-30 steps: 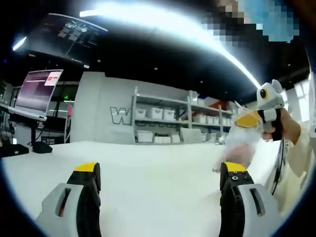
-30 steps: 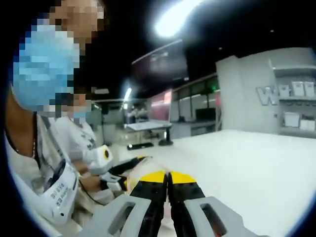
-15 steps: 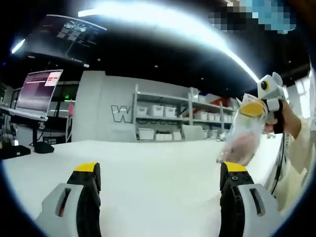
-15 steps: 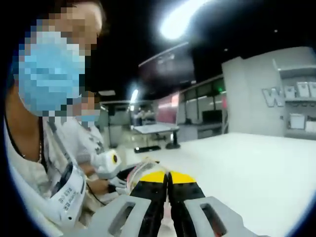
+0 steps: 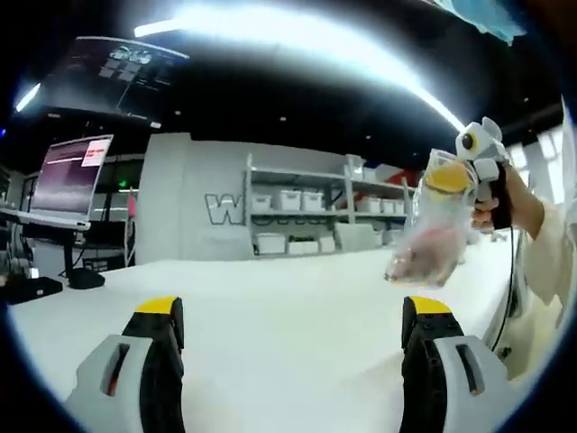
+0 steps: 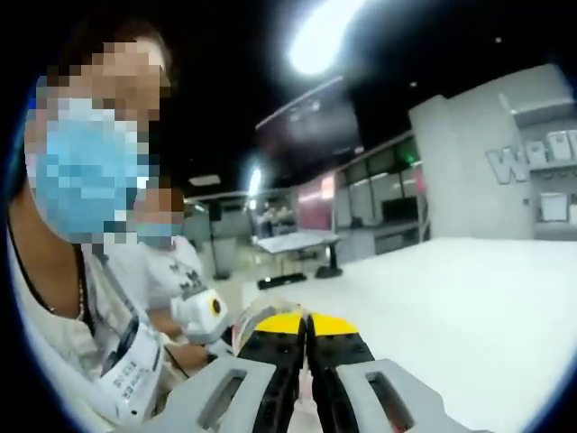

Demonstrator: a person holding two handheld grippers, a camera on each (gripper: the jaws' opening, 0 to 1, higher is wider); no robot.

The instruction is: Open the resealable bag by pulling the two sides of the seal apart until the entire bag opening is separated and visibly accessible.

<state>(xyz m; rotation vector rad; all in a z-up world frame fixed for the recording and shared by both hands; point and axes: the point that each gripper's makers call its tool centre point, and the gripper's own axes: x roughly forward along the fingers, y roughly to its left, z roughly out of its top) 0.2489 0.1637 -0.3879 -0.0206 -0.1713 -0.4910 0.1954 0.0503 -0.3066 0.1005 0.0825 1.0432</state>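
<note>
A big raised letter "W" stands on the grey wall behind the shelving, the letters after it hidden. The monitor and the overhead screen carry print too small to read.

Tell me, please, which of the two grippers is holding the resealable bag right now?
The right gripper: its fingers are shut on the top edge of the resealable bag, lifted above the white table. The left gripper is open and holds nothing.
</note>
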